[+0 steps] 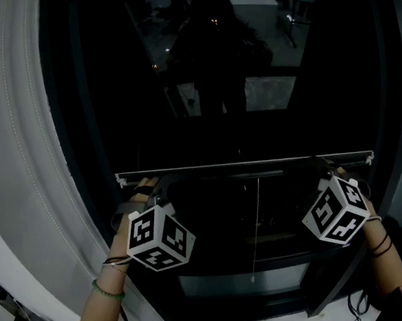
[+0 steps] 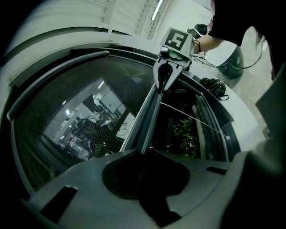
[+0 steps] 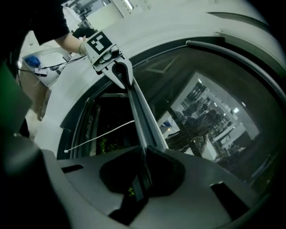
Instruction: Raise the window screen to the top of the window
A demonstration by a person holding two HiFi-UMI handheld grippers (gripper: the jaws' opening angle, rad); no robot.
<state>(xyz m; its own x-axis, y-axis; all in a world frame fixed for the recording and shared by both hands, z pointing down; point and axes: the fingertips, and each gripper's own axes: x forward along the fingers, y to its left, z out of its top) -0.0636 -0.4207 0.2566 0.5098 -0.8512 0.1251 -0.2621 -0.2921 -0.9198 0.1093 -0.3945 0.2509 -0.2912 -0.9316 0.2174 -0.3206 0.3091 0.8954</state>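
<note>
We see the left gripper [image 2: 145, 154] and the right gripper [image 3: 144, 154], each with jaws clamped shut on the window screen's bottom rail [image 1: 242, 165], which spans from one pair of jaws to the other. Mesh [image 2: 89, 134] lies beyond the rail. A pull cord [image 1: 257, 215] hangs midway between the jaws.

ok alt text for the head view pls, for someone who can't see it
The left gripper and right gripper each clamp one end of the window screen's bottom bar, roughly halfway up a dark window. A thin pull cord hangs from the bar's middle; a white window frame curves along the left.
</note>
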